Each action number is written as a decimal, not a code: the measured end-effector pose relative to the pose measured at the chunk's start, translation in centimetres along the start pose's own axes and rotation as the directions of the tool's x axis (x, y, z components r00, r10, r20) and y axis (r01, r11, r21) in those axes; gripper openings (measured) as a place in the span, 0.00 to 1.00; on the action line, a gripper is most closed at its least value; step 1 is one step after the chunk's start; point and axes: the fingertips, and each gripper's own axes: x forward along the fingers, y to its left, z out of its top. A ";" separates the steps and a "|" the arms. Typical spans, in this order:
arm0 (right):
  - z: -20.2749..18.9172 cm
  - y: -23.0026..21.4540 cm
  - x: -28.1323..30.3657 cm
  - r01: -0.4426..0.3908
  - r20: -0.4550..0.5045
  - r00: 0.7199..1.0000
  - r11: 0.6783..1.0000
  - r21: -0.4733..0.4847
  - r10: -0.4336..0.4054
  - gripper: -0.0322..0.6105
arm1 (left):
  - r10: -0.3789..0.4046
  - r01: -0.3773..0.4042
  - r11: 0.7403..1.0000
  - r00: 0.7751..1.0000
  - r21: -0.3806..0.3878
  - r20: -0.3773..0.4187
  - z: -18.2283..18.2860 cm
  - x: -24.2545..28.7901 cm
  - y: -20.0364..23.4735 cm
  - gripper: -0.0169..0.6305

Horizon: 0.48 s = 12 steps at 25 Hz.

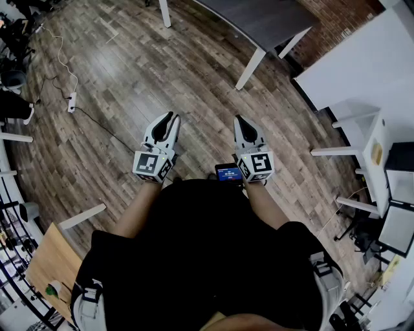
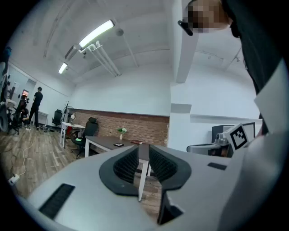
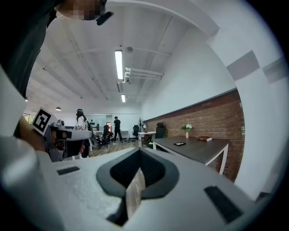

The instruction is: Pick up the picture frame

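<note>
The picture frame (image 2: 118,145) is a small dark frame lying flat on a dark-topped table (image 2: 106,142) with white legs, far ahead of both grippers. The right gripper view shows the same picture frame (image 3: 179,144) on that table (image 3: 198,151). In the head view only the table (image 1: 272,19) shows at the top; the frame is not visible there. My left gripper (image 1: 171,117) (image 2: 143,149) is held level over the wooden floor, jaws a narrow gap apart, nothing between them. My right gripper (image 1: 239,119) (image 3: 137,152) is beside it, jaws shut and empty.
A book (image 2: 137,142) and a small vase of flowers (image 2: 121,132) also sit on the table. A power strip (image 1: 72,101) with its cable lies on the floor at left. White desks (image 1: 362,71) stand at right. People (image 3: 116,127) and office chairs (image 2: 90,128) are far off.
</note>
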 end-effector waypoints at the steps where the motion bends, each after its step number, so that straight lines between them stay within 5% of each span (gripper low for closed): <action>1: 0.0 -0.4 0.2 -0.007 0.003 1.000 1.000 0.001 0.007 0.05 | 0.006 -0.006 1.000 1.000 0.005 0.005 0.1 0.3 -0.2 0.13; 9: 0.0 -2.0 -0.6 -0.038 0.061 0.998 0.998 0.059 0.034 0.06 | 0.016 -0.015 0.998 1.000 0.058 -0.010 -0.6 1.3 -1.4 0.13; 12: -0.3 -2.7 -0.9 -0.035 0.071 0.997 0.996 0.080 0.029 0.23 | 0.016 -0.015 0.998 1.000 0.058 -0.022 -1.0 1.7 -2.2 0.13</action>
